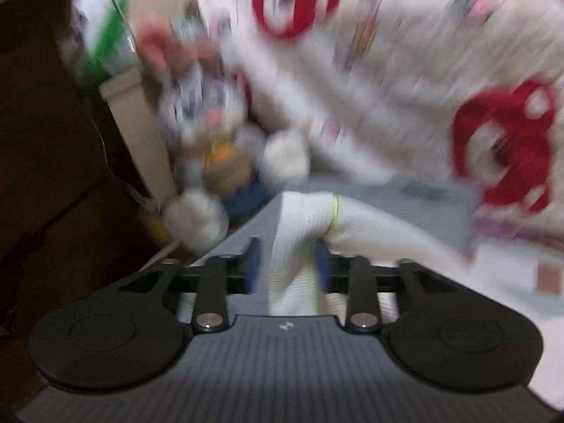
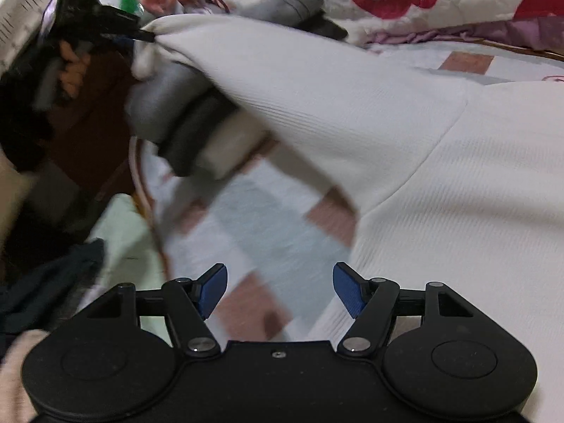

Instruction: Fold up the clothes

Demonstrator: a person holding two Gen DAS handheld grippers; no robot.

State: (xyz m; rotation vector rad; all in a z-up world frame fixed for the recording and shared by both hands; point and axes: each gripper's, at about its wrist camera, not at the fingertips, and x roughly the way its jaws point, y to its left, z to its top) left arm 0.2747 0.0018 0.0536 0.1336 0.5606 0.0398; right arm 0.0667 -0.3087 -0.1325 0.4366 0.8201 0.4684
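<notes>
Plush toy point(image 1: 208, 148) sat upper left, quilt point(image 1: 405, 70) behind. Your left gripper point(image 1: 289, 264) pinched the white sweater point(image 2: 440, 183); right gripper point(image 2: 278, 289) was spread, sweater at right.

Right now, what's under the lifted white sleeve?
Under the white sleeve, pinched by the left hand-held gripper: grey and dark folded clothes on the patchwork quilt. Anything beneath the garment's body is covered.
</notes>
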